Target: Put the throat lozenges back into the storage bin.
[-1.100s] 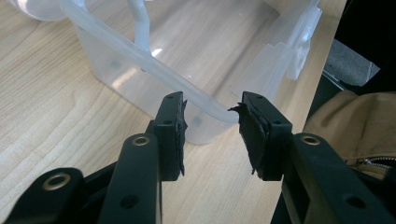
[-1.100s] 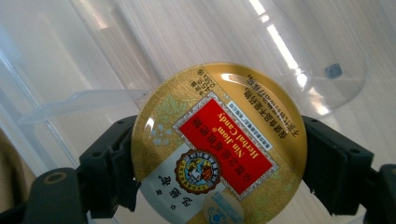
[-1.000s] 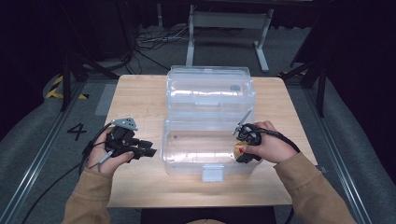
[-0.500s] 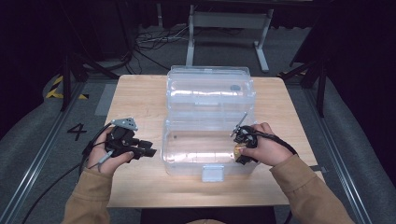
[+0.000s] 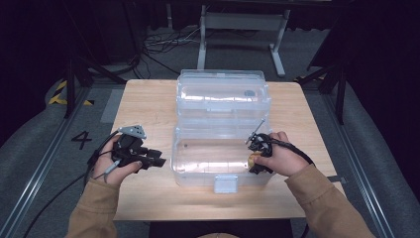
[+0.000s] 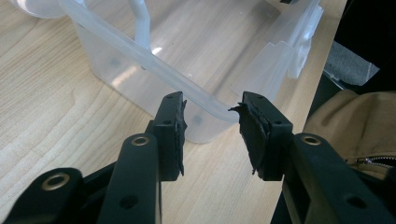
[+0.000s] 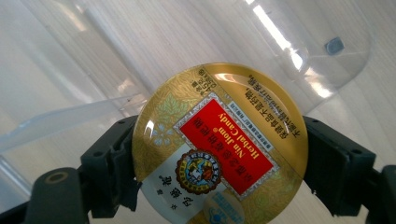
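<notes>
A clear plastic box (image 5: 218, 153) lies open in the middle of the wooden table (image 5: 148, 99), its lid (image 5: 223, 94) folded back on the far side. My right gripper (image 5: 253, 159) is over the box's right end, shut on a round gold candy tin (image 7: 219, 144) with a red label, which both jaws clasp at its edges. The tin (image 5: 252, 158) shows as a small gold spot by the right hand. My left gripper (image 6: 210, 121) rests on the table left of the box, open, its jaws pointing at the box's near left corner (image 6: 205, 116) with nothing between them.
The box has a latch tab (image 5: 225, 183) at its front edge. A person's tan sleeves (image 5: 94, 208) come in from below. A metal frame (image 5: 237, 29) and cables (image 5: 153, 44) lie on the floor beyond the table.
The right hand has shifted slightly leftward over the box with the tin. The left hand has not moved.
</notes>
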Demonstrator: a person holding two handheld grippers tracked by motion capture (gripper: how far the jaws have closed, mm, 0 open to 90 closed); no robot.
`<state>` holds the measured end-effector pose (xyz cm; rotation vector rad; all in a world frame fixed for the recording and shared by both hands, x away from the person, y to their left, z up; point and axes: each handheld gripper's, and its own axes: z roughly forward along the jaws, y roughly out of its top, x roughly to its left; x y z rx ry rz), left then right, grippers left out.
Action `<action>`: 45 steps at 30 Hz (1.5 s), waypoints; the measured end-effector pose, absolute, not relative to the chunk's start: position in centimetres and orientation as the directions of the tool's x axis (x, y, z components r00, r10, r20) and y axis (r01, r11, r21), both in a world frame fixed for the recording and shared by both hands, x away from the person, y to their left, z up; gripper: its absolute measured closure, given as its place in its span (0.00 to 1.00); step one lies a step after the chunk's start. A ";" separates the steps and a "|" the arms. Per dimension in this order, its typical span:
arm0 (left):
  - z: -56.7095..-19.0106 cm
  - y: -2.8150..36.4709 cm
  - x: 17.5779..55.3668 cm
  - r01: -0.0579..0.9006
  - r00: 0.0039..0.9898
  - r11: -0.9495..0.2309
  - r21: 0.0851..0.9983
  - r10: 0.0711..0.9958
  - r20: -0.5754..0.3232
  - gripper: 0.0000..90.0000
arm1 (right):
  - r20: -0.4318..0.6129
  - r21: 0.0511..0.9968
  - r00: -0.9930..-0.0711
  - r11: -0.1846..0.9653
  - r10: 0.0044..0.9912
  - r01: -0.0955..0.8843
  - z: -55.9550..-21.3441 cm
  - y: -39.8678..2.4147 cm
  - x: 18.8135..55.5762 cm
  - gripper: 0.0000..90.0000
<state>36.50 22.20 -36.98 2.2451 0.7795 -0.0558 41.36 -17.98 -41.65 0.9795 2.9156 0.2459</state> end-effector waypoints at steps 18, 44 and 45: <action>-37.0 22.3 36.5 0.550 0.813 -0.536 0.640 0.518 -0.266 0.67 | -0.018 0.184 -0.783 0.772 0.621 0.608 -41.7 -18.0 41.2 0.22; -37.0 22.2 36.4 0.549 0.812 -0.533 0.644 0.522 -0.261 0.67 | 0.013 0.414 -0.781 0.708 0.624 0.572 -38.9 -20.3 39.6 0.30; -37.0 22.2 36.3 0.551 0.811 -0.532 0.643 0.522 -0.264 0.67 | 0.012 0.427 -0.785 0.707 0.619 0.564 -38.5 -20.6 39.5 0.33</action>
